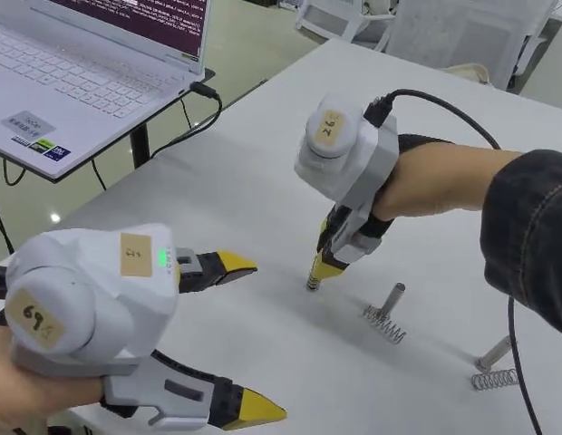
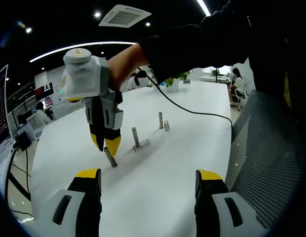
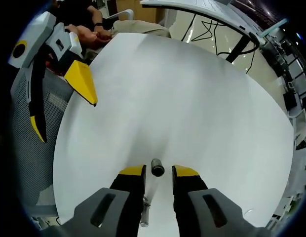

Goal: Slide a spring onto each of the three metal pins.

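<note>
left gripper point(image 1: 249, 335): low at the near-left corner of the white table point(image 1: 263, 163). jaws spread wide, nothing between them, bare tabletop under them.

right gripper point(image 1: 319, 272): over the middle of the table, pointing steeply down. it is held by a hand point(image 1: 417, 186) coming out of a dark sleeve point(image 1: 530, 227). a black cable point(image 1: 444, 104) loops off its top and runs back past the sleeve.

first pin point(image 1: 313, 284): right under the right gripper's yellow tips, with its lower end on the table. coils show along its length, so it has a spring on it. it looks slightly tilted in the left gripper view. in the right gripper view its round end sits between the two tips. jaws are drawn close with a sliver of gap on each side; cannot tell whether they pinch it.

second pin point(image 1: 392, 299): standing to the right of the first and apart from it. a loose spring point(image 1: 385, 326) lies on the table at its foot, not on the pin.

third pin point(image 1: 494, 353): further right, near the sleeve. a second loose spring point(image 1: 494, 379) lies flat just beside it.

open laptop point(image 1: 91, 63): on a separate stand beyond the table's left edge.
</note>
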